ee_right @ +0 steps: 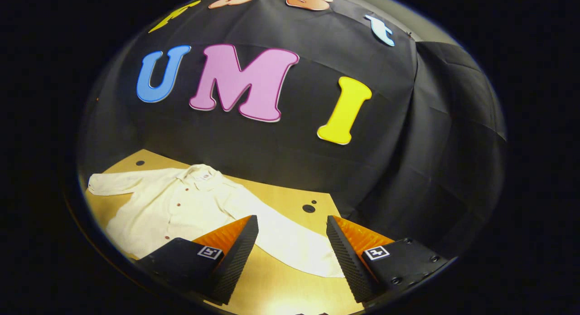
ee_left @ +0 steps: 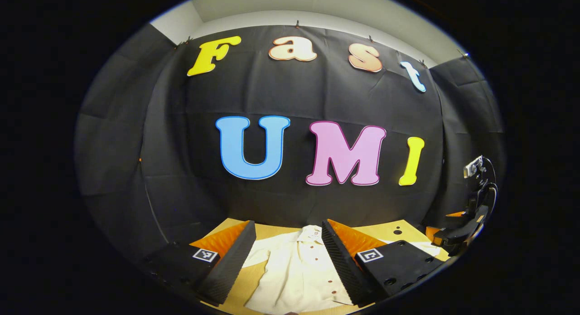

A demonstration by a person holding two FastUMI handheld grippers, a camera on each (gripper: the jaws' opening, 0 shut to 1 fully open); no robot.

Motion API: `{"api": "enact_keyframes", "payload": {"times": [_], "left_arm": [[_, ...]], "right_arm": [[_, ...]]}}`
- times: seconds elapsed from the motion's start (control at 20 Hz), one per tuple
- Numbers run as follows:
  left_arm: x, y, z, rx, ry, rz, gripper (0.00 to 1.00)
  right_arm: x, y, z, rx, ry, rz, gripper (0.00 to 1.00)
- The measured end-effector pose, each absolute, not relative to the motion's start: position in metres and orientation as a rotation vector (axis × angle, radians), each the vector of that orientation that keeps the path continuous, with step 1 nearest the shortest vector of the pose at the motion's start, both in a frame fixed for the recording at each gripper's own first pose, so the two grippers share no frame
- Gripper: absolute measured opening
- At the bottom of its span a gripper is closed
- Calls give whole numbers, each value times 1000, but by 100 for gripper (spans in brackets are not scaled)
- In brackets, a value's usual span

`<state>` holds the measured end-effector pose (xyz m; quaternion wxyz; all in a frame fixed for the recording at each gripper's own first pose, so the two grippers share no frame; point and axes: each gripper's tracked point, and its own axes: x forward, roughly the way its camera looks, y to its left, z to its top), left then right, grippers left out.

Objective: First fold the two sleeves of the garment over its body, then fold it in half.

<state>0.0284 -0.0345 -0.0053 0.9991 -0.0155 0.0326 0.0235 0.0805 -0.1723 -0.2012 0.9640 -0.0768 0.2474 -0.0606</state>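
Your left gripper [ee_left: 289, 260] has its fingers spread wide with nothing between them, held above the desk [ee_left: 389, 229] and looking straight along the front of the shirt [ee_left: 294, 269]. Between those fingers you see the cream garment lying flat and face up, collar [ee_left: 311, 233] toward the black booth wall [ee_left: 181, 138], with a row of small dark buttons [ee_left: 312, 247] running down its middle.

Your right gripper [ee_right: 292, 256] is likewise parted and empty, raised over the wooden desk [ee_right: 281, 197]. From the right gripper view the shirt [ee_right: 181, 206] lies spread out to the left, unfolded. One sleeve [ee_right: 290, 244] stretches out from the body and runs across the desk into the gap between your right fingers, its cuff end lying close to the inner face of one finger [ee_right: 344, 256]; whether cloth and finger touch you cannot tell from here. The other sleeve [ee_right: 113, 181] reaches away toward the far left edge of the desk, also laid flat. Two dark holes [ee_right: 309, 207] in the desk top sit just beyond the near sleeve.

At the right edge of the left gripper view, the other gripper's body [ee_left: 462, 229] shows above the desk, with a cable looping from it.
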Motion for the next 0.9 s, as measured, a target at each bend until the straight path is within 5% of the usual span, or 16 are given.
{"api": "enact_keyframes", "payload": {"times": [0.5, 0.9], "left_arm": [[90, -94, 4, -84, 85, -9, 95], [109, -120, 7, -77, 82, -42, 95]], "right_arm": [[58, -288, -343, 19, 897, -342, 98], [42, -367, -417, 206, 1030, -568, 98]]}}
